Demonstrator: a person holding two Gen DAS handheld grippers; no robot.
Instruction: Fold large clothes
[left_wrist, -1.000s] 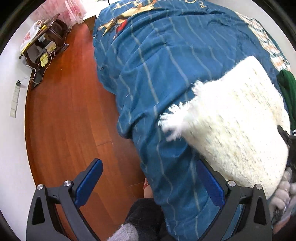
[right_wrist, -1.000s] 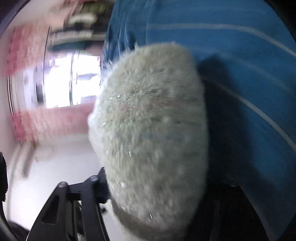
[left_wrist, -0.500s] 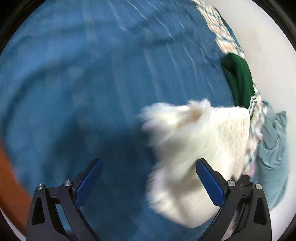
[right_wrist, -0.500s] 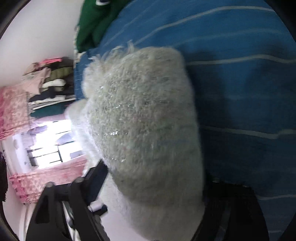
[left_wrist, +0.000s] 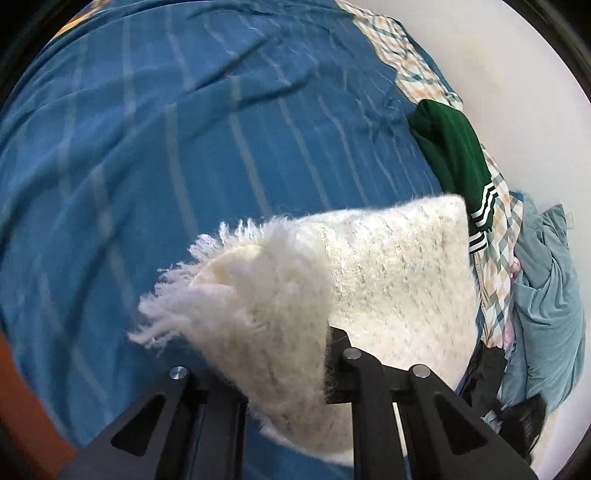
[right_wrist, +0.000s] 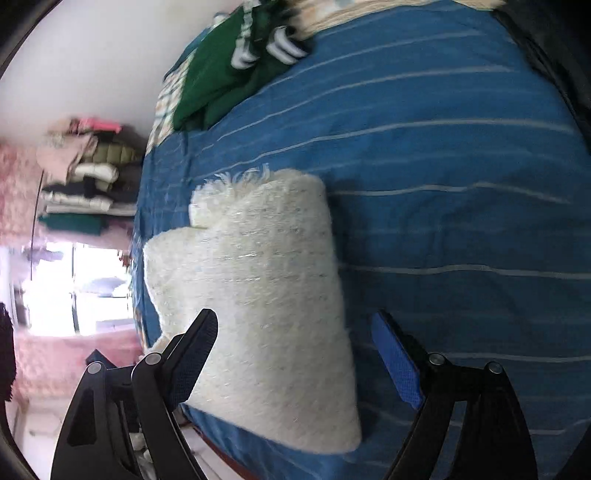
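Left gripper (left_wrist: 284, 373) is clamped on the fringed edge of our folded white knit garment (left_wrist: 388, 273) (near the bedside). Right gripper (right_wrist: 295, 358) stands apart, unclamped. Blue striped bedspread (left_wrist: 184, 147) lies bare beyond; green garment (left_wrist: 454, 155) bounds its wall-side edge.

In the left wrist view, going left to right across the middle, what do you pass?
Blue striped bedspread → white fuzzy knit, pinched at its fringed edge by the left gripper → green garment with white stripes → light blue cloth.
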